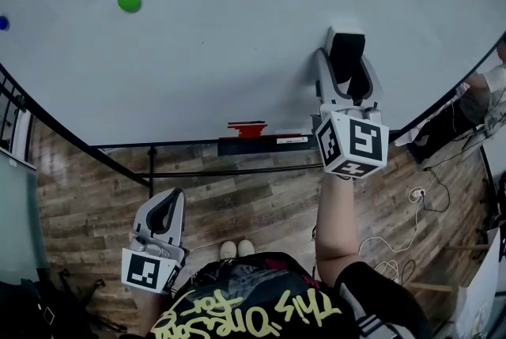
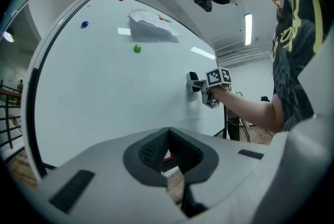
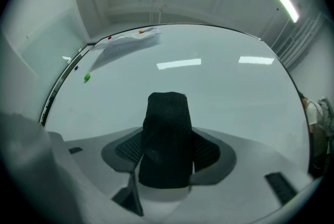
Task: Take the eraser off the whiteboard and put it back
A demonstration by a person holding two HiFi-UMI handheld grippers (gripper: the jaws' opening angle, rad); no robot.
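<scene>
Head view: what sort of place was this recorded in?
Probably an office or classroom: a large whiteboard with a green magnet on it, a tray along its lower edge, a wood-plank floor, and a ceiling strip light.

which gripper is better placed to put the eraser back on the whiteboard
Right. The right gripper is shut on the eraser, right at the whiteboard; the left gripper hangs low, below the board's edge, shut on nothing.
</scene>
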